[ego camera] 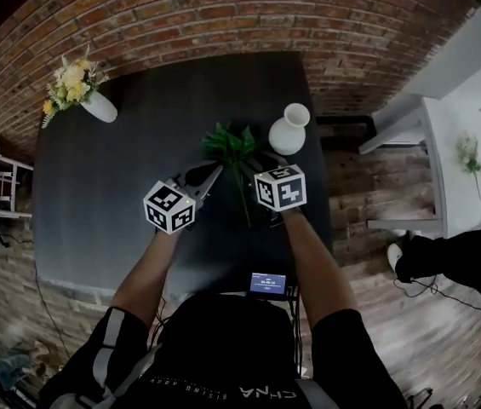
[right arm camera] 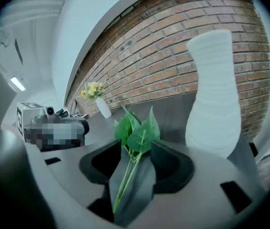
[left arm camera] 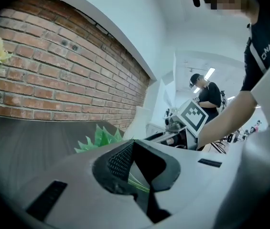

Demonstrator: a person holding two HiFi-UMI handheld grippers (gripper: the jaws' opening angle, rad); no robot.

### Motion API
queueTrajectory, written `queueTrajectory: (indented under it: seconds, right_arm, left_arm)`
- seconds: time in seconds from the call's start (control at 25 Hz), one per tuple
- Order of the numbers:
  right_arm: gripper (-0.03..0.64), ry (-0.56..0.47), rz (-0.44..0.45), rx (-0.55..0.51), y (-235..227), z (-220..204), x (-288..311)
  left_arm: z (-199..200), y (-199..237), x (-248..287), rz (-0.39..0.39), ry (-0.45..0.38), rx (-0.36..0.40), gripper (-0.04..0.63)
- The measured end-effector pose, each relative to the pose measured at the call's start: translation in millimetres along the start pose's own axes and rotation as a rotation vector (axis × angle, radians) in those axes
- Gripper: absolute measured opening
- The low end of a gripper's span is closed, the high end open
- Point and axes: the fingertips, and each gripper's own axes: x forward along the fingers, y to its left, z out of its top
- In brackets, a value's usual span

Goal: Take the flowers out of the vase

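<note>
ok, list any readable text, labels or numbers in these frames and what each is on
"CHNA": on the person's black shirt, upside down in the head view.
Smaller line beside it on the shirt: too blurred to read.
Small screen in front of the person: lit characters, too small to read.
Left marker cube and right marker cube: square patterns only, no letters.

Leafy stems [ego camera: 233, 152] green; ribbed vase [ego camera: 289, 129] white; table [ego camera: 95, 194] dark grey, faintly streaked. Wall [ego camera: 223, 15] — red-brown brick, pale mortar. Far bouquet [ego camera: 70, 79] yellow and cream. Left marker cube [ego camera: 170, 207] white with black squares.
</note>
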Motion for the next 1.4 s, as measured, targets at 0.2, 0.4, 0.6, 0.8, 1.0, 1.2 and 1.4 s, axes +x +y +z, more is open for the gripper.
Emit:
queueTrajectory:
  seconds: [0.2,0.4,0.6,0.8,1.0,1.2,1.4]
  right_arm:
    - [0.169,-0.065,-0.039,-0.007,-5,16,-44]
    - [0.169,-0.150,-0.089,-0.029,-8,33,-96]
    - [0.166,-0.237,-0.123,-0.091,2,46,-142]
    - [0.046,-0.275,-0.168,-0.067,-2,44,-164]
    - [0.005,-0.263,-0.172,-0.058,2,36,-164]
    - [0.005,-0.246,-0.160,-0.057,4,31,-159]
    - [0.005,-0.235,-0.152,-0.056,6,27,-156]
  left_arm:
    - [1,-10,-2,-0.020,0.007,0.017,0.003]
    - [6,-25,-1,-0.034,-0.008,0.021,0.003]
    - [20,-43,-3,-0.051,-0.039,0.026,0.003]
    - [21,-53,-6,-0.050,-0.044,0.030,0.003]
    - [20,-56,-11,-0.048,-0.046,0.030,0.003]
    - [18,-58,-9,-0.053,-0.036,0.040,0.003]
    - [16,-58,-8,-0.054,-0.030,0.043,0.003]
